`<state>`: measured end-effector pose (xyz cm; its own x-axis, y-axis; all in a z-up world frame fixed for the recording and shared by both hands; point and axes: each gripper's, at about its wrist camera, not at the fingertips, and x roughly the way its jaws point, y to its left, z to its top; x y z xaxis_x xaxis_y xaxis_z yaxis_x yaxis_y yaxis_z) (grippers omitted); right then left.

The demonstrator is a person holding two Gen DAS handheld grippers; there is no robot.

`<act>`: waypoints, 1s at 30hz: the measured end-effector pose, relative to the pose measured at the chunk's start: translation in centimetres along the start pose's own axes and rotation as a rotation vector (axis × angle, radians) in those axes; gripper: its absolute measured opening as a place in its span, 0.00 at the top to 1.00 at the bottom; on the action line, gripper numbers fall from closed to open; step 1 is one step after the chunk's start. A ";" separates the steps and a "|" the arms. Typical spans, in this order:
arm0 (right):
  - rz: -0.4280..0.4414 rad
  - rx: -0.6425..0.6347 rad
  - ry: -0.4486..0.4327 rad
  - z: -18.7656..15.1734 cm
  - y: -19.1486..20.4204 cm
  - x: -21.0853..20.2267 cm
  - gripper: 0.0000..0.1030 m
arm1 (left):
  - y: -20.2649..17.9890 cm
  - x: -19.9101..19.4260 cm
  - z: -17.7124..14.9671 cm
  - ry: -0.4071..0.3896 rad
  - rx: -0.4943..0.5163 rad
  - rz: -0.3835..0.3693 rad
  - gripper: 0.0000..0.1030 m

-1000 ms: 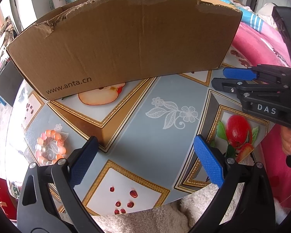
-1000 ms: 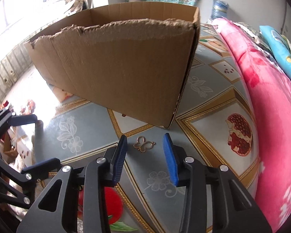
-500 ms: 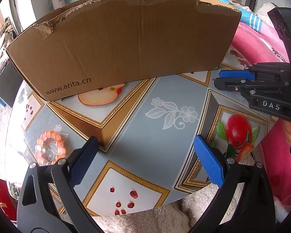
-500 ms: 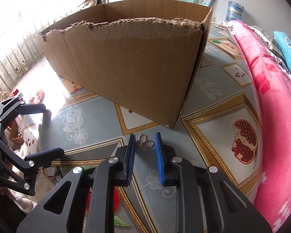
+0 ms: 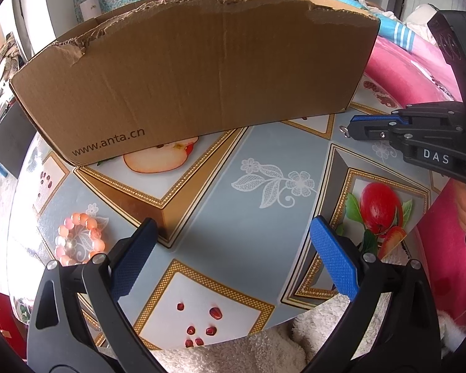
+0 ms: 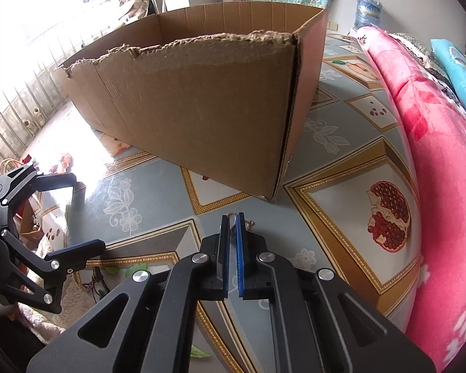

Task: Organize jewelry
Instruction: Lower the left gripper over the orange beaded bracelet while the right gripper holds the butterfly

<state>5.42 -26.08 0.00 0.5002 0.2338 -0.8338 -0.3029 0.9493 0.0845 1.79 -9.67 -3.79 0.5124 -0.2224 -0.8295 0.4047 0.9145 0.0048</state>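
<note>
Right gripper (image 6: pixel 232 221) pinched on small gold clasp (image 6: pixel 233 217) just before cardboard box (image 6: pixel 202 108) corner, left gripper (image 5: pixel 233 248) gaping, empty, bead bracelet (image 5: pixel 77 239) left of box.

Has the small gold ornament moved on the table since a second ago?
Yes. The gold ornament lay flat on the tablecloth near the cardboard box corner; now the right gripper pinches it.

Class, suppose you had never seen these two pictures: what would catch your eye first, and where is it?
A big torn-edged cardboard box fills the table's far side. Just before its corner, the right tool is shut on a small gold ornament. A peach bead bracelet lies at the table's left edge, beside the open left tool.
</note>
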 end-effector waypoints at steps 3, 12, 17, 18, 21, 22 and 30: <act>-0.011 0.006 -0.007 -0.3 -0.2 -0.5 0.96 | 0.6 -0.8 -0.4 -0.040 0.003 -0.018 0.08; 0.001 0.054 -0.035 -0.6 -0.7 -1.2 0.95 | 6.6 -5.1 -1.5 -0.215 -0.072 0.030 0.32; 0.018 0.083 -0.050 -0.6 -1.1 -1.4 0.95 | 8.8 -3.5 -1.6 -0.106 -0.100 0.049 0.55; 0.020 0.087 -0.052 -0.6 -1.1 -1.4 0.95 | 9.0 -3.3 -1.7 -0.092 -0.102 0.047 0.56; 0.020 0.091 -0.056 -0.7 -1.3 -1.5 0.95 | 9.4 -2.4 -1.6 -0.043 -0.125 0.031 0.64; 0.020 0.093 -0.057 -0.8 -1.4 -1.5 0.95 | 9.4 -2.3 -1.6 -0.051 -0.127 0.036 0.65; -0.004 0.102 -0.059 -1.6 -1.6 -1.5 0.76 | 6.9 -1.4 -0.5 -0.060 -0.100 -0.051 0.74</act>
<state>3.88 -28.30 0.29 0.5488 0.2388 -0.8011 -0.2184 0.9660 0.1383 3.46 -2.88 -2.91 0.5386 -0.2863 -0.7924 0.3553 0.9300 -0.0945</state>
